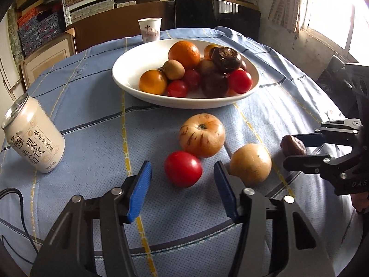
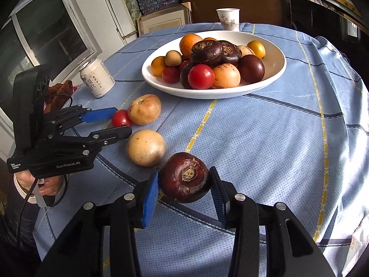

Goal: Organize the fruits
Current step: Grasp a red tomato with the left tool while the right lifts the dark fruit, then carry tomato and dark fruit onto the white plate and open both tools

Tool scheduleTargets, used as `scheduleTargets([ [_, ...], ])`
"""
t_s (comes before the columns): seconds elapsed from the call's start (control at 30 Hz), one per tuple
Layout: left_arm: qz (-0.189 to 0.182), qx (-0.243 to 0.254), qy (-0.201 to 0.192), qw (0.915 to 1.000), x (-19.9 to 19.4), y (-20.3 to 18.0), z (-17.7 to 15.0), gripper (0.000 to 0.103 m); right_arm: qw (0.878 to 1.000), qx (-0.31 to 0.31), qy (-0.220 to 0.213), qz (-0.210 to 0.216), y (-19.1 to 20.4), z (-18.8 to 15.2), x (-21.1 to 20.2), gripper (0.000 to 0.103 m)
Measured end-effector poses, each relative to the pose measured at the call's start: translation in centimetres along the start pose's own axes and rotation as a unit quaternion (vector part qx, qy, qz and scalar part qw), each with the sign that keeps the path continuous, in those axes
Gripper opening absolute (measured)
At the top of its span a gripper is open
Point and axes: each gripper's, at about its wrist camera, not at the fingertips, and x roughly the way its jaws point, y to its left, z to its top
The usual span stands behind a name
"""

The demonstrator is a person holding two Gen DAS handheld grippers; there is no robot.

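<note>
Blue pads of the right claw [image 2: 184, 192] press both sides of a dark chestnut [image 2: 184, 177], gripping it near the counter's [image 2: 265, 138] front edge. The left claw [image 1: 183, 185] stands partly open around a red tomato [image 1: 183, 169] on the cloth; in its own view gaps show between pads and fruit, so it grips nothing. Just beyond the tomato lies a streaked pale fruit [image 1: 202, 135], and a second pale fruit [image 1: 250, 163] sits just outside the claw's right finger. Three loose fruits lie on the cloth, one is held, and roughly a dozen fill one white bowl [image 1: 129, 69] further back. One can [image 1: 34, 136] and one paper cup [image 1: 150, 30] stand apart.
</note>
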Motion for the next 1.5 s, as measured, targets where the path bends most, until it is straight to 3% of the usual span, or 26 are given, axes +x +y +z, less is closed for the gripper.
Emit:
scheduleTargets([
  [0.2, -0.002, 0.007, 0.005, 1.0, 0.4, -0.3, 0.1, 0.054, 1.0, -0.001, 0.0, -0.004, 0.0, -0.1, 0.0, 0.043],
  [0.43, -0.02, -0.001, 0.002, 0.9998, 0.6, 0.1, 0.1, 0.032, 1.0, -0.003, 0.001, -0.01, 0.1, -0.1, 0.1, 0.043],
  [0.77, -0.017, -0.001, -0.025, 0.9996, -1.6, 0.2, -0.5, 0.031, 0.999, -0.025, -0.023, 0.014, 1.0, -0.1, -0.5, 0.043],
  [0.93, -0.01, -0.001, -0.061, 0.9981, -4.5, 0.5, -0.6, 0.031, 0.996, -0.052, -0.058, 0.042, 2.2, -0.1, -1.5, 0.043],
  [1.1, -0.038, -0.037, -0.091, 0.9944, -6.3, 2.1, 2.6, 0.031, 0.988, 0.004, -0.147, 0.04, 0.3, 2.3, -2.9, 0.043],
  [1.27, -0.026, -0.073, -0.102, 0.9918, -3.8, 3.3, 7.8, 0.031, 0.962, 0.112, -0.247, 0.012, -3.9, 6.0, -3.3, 0.043],
  [1.37, -0.032, -0.097, -0.075, 0.9919, -0.4, 4.7, 10.7, 0.031, 0.955, 0.15, -0.255, 0.001, -6.3, 8.2, -2.0, 0.043],
  [1.5, -0.012, -0.117, -0.051, 0.9917, 2.7, 6.4, 13.3, 0.031, 0.953, 0.176, -0.246, -0.004, -8.5, 10.1, 0.0, 0.043],
])
